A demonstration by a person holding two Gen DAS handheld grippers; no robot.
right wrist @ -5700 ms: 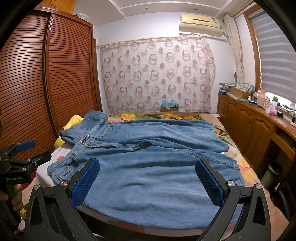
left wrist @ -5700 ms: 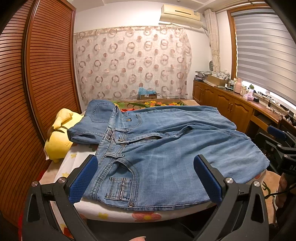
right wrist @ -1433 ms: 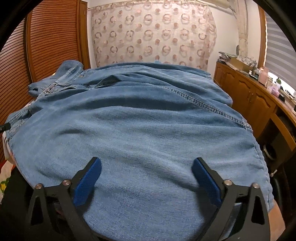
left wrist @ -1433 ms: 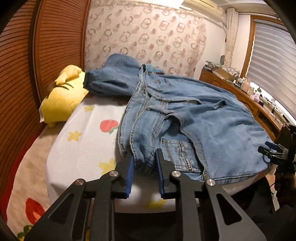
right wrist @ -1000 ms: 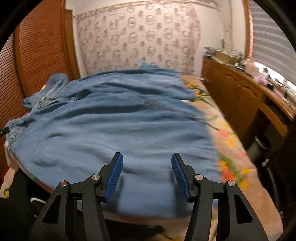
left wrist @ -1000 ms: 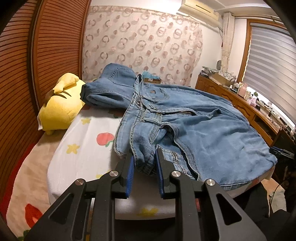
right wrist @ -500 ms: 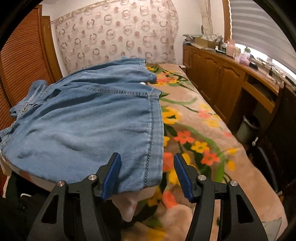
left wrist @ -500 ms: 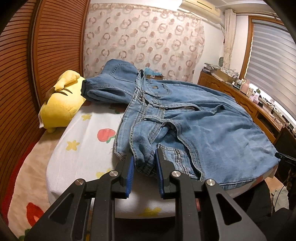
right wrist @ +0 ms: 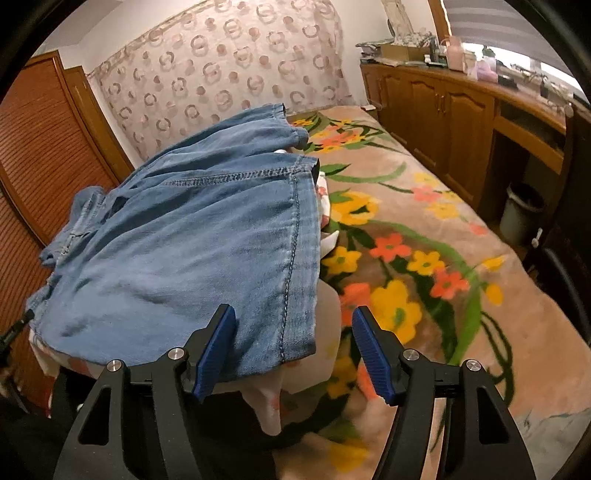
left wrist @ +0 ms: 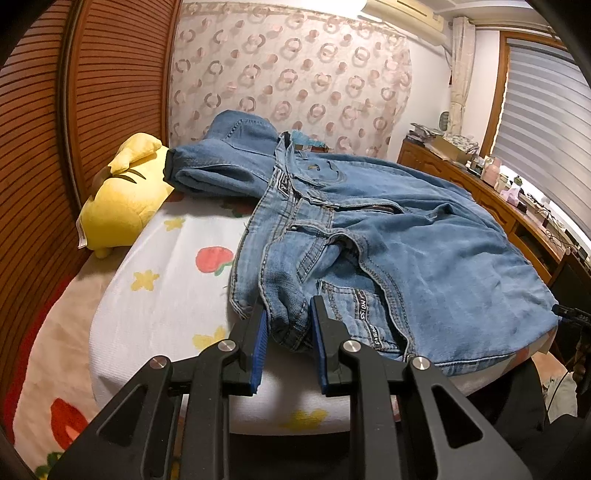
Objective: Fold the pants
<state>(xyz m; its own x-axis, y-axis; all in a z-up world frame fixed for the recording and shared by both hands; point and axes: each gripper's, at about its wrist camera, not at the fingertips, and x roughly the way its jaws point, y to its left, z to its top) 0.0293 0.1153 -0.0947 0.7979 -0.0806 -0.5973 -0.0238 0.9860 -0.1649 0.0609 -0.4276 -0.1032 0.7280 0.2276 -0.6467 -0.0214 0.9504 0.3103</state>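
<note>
Left wrist: my left tongs (left wrist: 286,330) pinch the soft, heavy jeans (left wrist: 406,236) waistband; right tongs (right wrist: 293,349), just widened, straddle the hem corner ungripped.

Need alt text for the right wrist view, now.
The open right tool straddles the near hem corner of blue jeans, its pads clear of the denim. A floral blanket covers the bed to the right, beside wooden cabinets.

Off to my left there's a slatted wooden wardrobe (left wrist: 74,110), dead ahead a curtain (left wrist: 295,85) with a ring pattern and an air conditioner (left wrist: 402,11) above it. To my right, wooden cabinets (right wrist: 443,110) under a window with blinds (left wrist: 546,110), bright light underneath. Small bin (right wrist: 522,212) on the floor there too.
</note>
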